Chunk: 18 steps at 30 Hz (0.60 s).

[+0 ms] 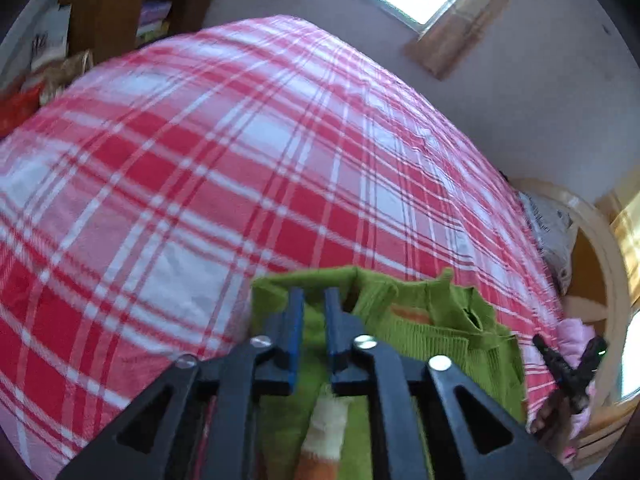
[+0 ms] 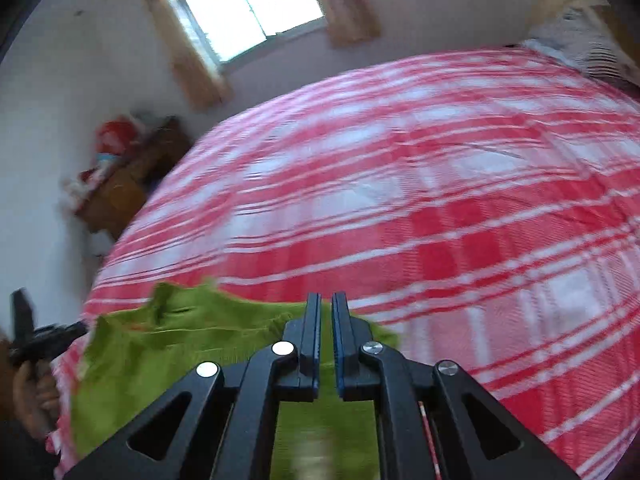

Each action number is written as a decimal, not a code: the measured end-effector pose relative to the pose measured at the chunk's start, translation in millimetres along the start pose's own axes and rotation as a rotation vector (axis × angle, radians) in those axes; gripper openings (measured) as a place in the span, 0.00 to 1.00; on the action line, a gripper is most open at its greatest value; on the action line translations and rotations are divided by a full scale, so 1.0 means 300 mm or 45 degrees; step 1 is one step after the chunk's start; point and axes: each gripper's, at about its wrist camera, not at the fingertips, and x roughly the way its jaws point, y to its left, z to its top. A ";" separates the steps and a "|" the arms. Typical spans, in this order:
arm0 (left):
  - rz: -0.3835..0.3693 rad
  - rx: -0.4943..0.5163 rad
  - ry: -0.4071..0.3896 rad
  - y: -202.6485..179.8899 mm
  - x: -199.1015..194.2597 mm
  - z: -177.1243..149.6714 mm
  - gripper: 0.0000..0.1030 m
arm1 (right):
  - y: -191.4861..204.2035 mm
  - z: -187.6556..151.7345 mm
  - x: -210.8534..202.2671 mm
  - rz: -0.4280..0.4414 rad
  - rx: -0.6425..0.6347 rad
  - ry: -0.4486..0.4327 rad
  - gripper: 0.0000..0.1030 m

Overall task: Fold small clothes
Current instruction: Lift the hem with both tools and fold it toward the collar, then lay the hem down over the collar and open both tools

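Note:
A small green knitted garment with an orange and white patch lies at the near edge of a red and white plaid bed. My left gripper is over its left part, fingers nearly shut with a narrow gap; green cloth shows between them. In the right wrist view the same garment lies under and left of my right gripper, whose fingers are close together over the garment's right edge. Whether either pinches cloth is unclear. Each gripper appears at the edge of the other's view.
The plaid bed fills both views. A wooden shelf unit stands far left, a window with curtains behind, a cluttered wooden cabinet beside the bed, pillows at the headboard, and pink cloth at the right edge.

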 end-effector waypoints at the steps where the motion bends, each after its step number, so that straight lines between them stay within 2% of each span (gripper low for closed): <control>1: -0.004 0.002 -0.017 0.013 -0.020 -0.016 0.17 | -0.024 -0.013 -0.016 0.024 0.022 -0.015 0.42; 2: 0.021 0.024 -0.033 0.017 -0.036 -0.031 0.19 | -0.039 -0.028 -0.035 0.049 0.028 -0.026 0.51; 3: 0.036 0.056 -0.048 0.015 -0.051 -0.047 0.22 | -0.047 -0.040 -0.052 0.051 0.028 -0.039 0.54; 5: 0.073 0.158 -0.064 -0.003 -0.072 -0.083 0.33 | -0.057 -0.074 -0.094 0.056 0.021 -0.061 0.54; 7: 0.141 0.299 -0.061 -0.043 -0.070 -0.112 0.55 | -0.057 -0.100 -0.119 0.093 0.008 -0.048 0.54; 9: 0.216 0.435 -0.087 -0.089 -0.067 -0.128 0.64 | -0.030 -0.111 -0.122 0.108 -0.043 -0.018 0.54; 12: 0.275 0.580 -0.104 -0.155 -0.053 -0.141 0.64 | 0.058 -0.124 -0.117 0.096 -0.189 0.016 0.54; 15: 0.315 0.657 -0.105 -0.188 -0.019 -0.140 0.64 | 0.164 -0.144 -0.094 0.096 -0.367 0.059 0.54; 18: 0.360 0.713 -0.068 -0.202 0.029 -0.150 0.63 | 0.242 -0.169 -0.016 -0.030 -0.507 0.164 0.54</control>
